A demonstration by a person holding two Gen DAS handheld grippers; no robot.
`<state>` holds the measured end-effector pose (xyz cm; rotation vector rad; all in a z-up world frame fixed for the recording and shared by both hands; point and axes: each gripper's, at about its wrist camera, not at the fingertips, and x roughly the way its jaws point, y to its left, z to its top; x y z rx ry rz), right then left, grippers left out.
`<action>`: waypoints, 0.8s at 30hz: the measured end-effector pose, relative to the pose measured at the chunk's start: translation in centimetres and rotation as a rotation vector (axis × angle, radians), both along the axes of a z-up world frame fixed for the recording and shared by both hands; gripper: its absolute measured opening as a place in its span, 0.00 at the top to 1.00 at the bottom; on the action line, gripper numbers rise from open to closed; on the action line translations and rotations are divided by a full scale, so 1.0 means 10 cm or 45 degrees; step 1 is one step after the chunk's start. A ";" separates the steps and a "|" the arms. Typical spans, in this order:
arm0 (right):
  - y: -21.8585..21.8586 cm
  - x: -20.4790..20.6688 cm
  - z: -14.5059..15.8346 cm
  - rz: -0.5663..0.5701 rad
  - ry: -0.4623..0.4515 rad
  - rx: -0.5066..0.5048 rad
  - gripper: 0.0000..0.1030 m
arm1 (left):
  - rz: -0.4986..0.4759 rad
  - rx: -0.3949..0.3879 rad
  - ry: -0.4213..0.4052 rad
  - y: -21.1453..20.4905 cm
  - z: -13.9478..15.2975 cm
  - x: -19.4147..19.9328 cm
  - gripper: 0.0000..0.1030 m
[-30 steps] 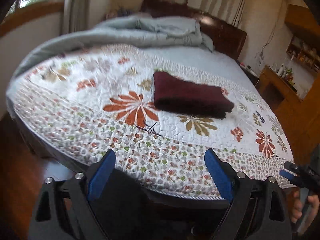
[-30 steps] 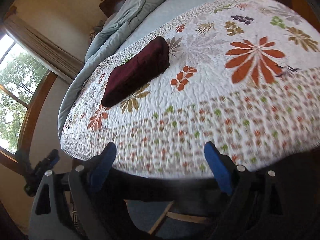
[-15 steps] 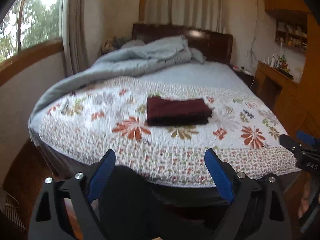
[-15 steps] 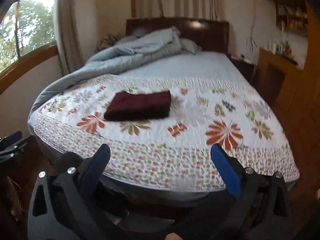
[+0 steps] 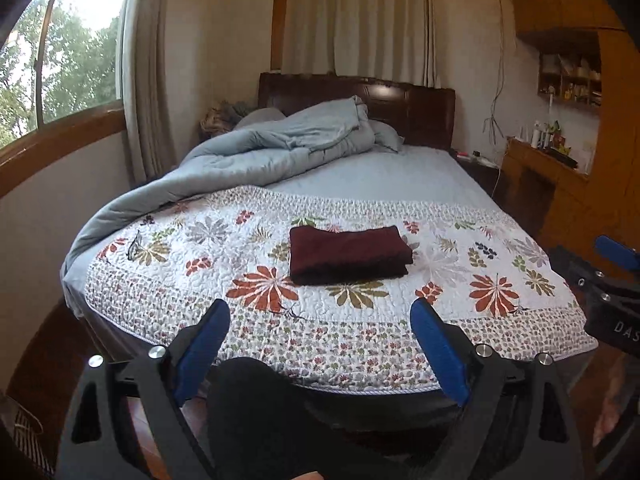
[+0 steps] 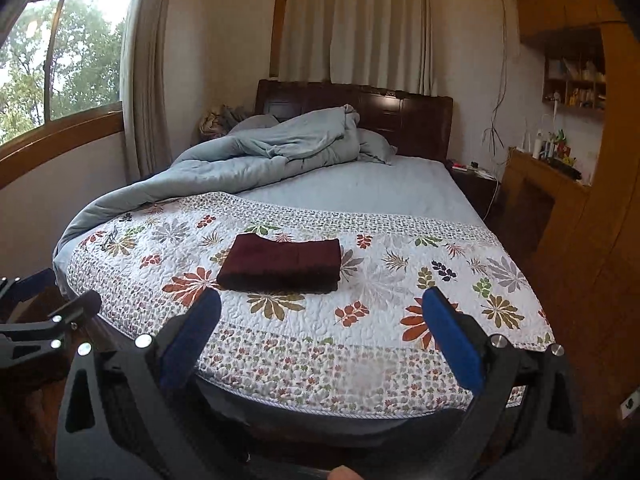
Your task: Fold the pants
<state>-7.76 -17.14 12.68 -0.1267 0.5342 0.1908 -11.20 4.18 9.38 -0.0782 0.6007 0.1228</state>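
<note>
The dark maroon pants (image 5: 348, 254) lie folded into a neat flat rectangle on the floral quilt (image 5: 248, 316) in the middle of the bed, also seen as the pants (image 6: 282, 265) in the right wrist view. My left gripper (image 5: 320, 316) is held back beyond the foot of the bed, open, nothing between its blue pads. My right gripper (image 6: 320, 306) is likewise back from the bed and open with nothing in it. Each gripper shows at the edge of the other's view: the right gripper (image 5: 612, 276), the left gripper (image 6: 36, 320).
A crumpled grey-blue duvet (image 5: 280, 148) lies heaped at the head end by the dark headboard (image 5: 404, 108). A window (image 5: 52, 68) and curtain stand on the left, wooden shelves and a cabinet (image 5: 560, 184) on the right. Wooden floor (image 5: 52, 360) surrounds the bed's foot.
Both grippers have drawn up and back from the bed and levelled out, the right one rolling upright. The folded pants have not moved.
</note>
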 end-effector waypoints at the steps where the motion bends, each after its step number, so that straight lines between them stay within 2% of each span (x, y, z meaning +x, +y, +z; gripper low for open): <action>1: 0.00 0.01 -0.01 0.001 0.006 0.001 0.03 | -0.004 -0.009 0.009 0.00 -0.02 0.03 0.11; 5: 0.02 0.04 -0.07 -0.004 0.019 -0.004 0.03 | 0.002 -0.033 0.029 0.04 -0.11 0.10 0.11; 12: 0.10 0.14 -0.23 0.024 0.038 -0.021 0.03 | 0.024 -0.007 0.044 0.04 -0.26 0.20 0.11; 18: 0.14 0.24 -0.34 0.059 0.060 -0.003 0.03 | 0.024 -0.036 0.062 0.07 -0.30 0.28 0.11; 24: 0.19 0.32 -0.42 0.076 0.079 0.001 0.03 | 0.043 -0.021 0.052 0.06 -0.30 0.34 0.11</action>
